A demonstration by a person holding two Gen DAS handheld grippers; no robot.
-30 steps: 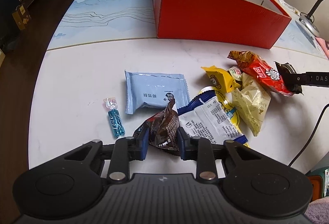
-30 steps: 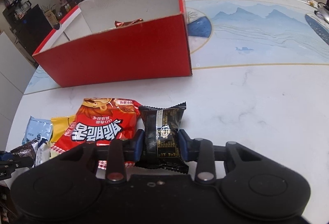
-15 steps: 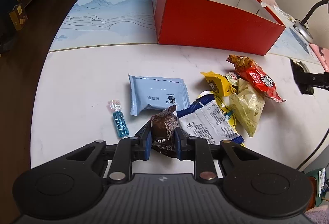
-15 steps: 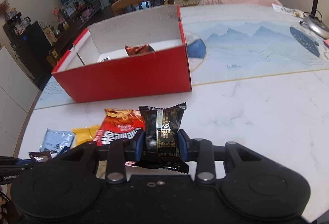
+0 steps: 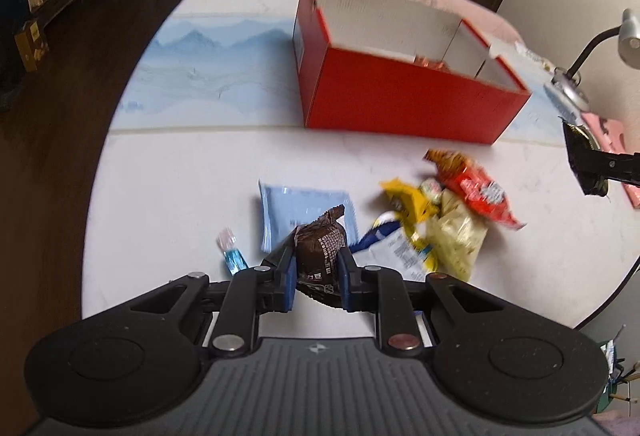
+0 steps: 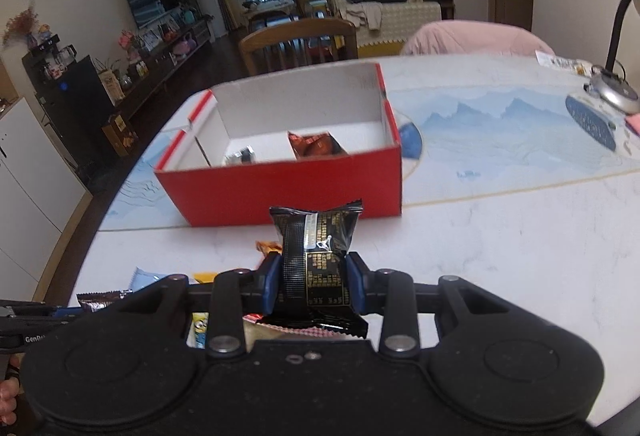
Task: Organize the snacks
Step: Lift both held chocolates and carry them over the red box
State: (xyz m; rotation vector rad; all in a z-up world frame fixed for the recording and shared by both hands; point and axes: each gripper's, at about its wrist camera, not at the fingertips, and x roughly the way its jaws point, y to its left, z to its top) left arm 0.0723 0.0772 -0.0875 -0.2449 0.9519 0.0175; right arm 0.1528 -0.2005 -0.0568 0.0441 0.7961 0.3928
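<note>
Both packets have been lifted off the desk: brown chocolate packet clamped in left gripper jaws, black packet in right gripper jaws. Red box is now seen from higher; drop-off is judged next.

There is one big red cardboard box with white walls inside. Two things lie in it: one shiny orange-brown wrapper and one small silver thing.

On the white table lie six snacks: one light blue flat packet, one tiny blue candy, one yellow packet, one red packet, one pale yellow bag, and one white and blue packet.

Two more snacks are held up: one brown wrapper and one black packet.

There are two black grippers, left and right.
</note>
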